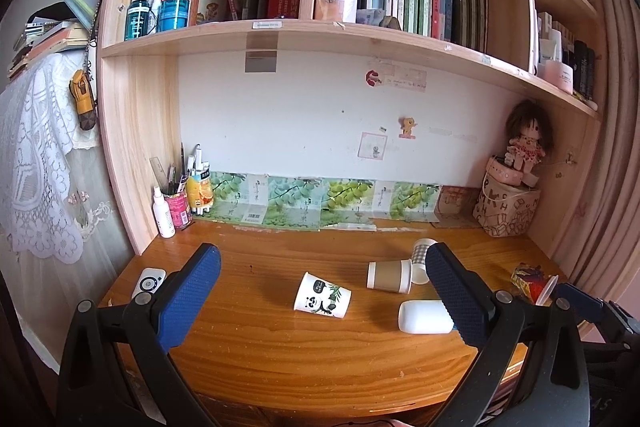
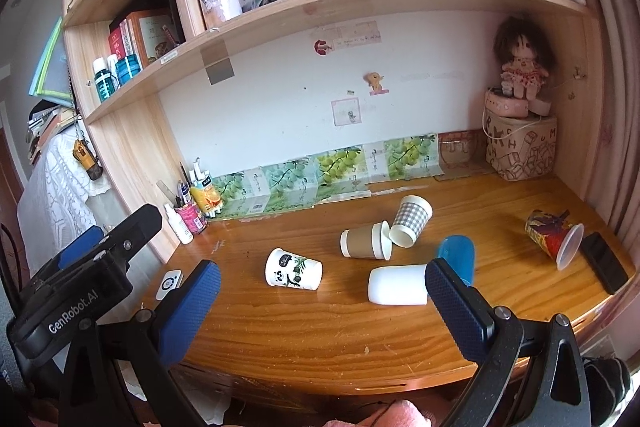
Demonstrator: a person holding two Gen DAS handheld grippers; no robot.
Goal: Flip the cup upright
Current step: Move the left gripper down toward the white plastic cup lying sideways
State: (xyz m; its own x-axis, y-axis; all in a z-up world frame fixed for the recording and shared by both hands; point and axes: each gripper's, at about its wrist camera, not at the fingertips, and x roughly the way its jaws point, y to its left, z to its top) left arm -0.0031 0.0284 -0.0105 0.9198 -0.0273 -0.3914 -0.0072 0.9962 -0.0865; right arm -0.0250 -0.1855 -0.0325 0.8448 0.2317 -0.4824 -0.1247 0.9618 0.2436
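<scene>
Several cups lie on their sides on the wooden desk [image 1: 280, 347]. A panda-print cup [image 1: 322, 295] [image 2: 293, 268] lies mid-desk. A brown cup [image 1: 389, 275] [image 2: 365, 242], a grey checked cup [image 1: 420, 253] [image 2: 411, 220], a plain white cup [image 1: 424, 316] [image 2: 397, 284], a blue cup [image 2: 457, 255] and a red patterned cup [image 1: 534, 283] [image 2: 554, 235] lie to the right. My left gripper [image 1: 322, 297] is open and empty, held above the desk's front with the panda cup between its fingers in view. My right gripper [image 2: 322, 307] is open and empty, near the white cup.
A pen pot [image 1: 176, 205], a white bottle [image 1: 164, 213] and a white remote [image 1: 149, 282] sit at the desk's left. A printed bag with a doll [image 1: 506, 205] stands at the back right. A black phone [image 2: 604, 261] lies at the right edge. Bookshelves hang above.
</scene>
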